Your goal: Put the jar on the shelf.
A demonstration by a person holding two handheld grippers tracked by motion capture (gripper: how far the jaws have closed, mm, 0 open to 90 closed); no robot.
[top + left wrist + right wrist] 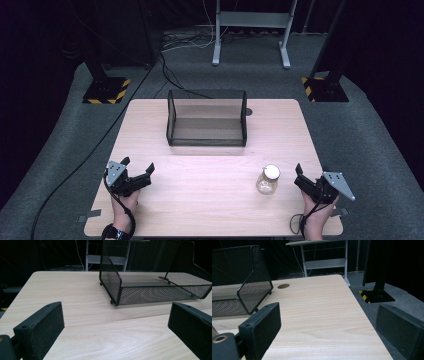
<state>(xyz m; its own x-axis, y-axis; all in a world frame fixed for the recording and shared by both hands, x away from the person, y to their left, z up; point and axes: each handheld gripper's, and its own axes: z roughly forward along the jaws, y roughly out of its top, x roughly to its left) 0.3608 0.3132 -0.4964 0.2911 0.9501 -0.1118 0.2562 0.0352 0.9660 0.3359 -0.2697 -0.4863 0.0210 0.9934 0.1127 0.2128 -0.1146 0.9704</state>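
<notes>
Resting low over the near edge of the pale wooden worktop [210,200], the two tongs sit well apart, one at each front corner. The left tongs [137,167] are held in the person's left hand [125,205], and their jaws stand wide apart with nothing between them; in the left gripper view only bare wood lies between the two black pads. The right tongs [311,172] are held in the right hand [316,212], and their jaws are likewise spread wide and grip nothing, with bare worktop showing between them in the right gripper view.

A small clear jar [268,180] with a white lid stands upright on the worktop, just beside the right tongs on their inner side and not touching them. It is far from the left tongs.

A black wire-mesh tray [206,135] stands at the far middle of the worktop, its low open side turned towards the person. In the left gripper view the mesh tray [155,287] lies ahead and to the right of the jaws; in the right gripper view the mesh tray [239,277] sits at the far left. A round brown grommet [283,286] is set into the worktop just beside the tray's corner.
</notes>
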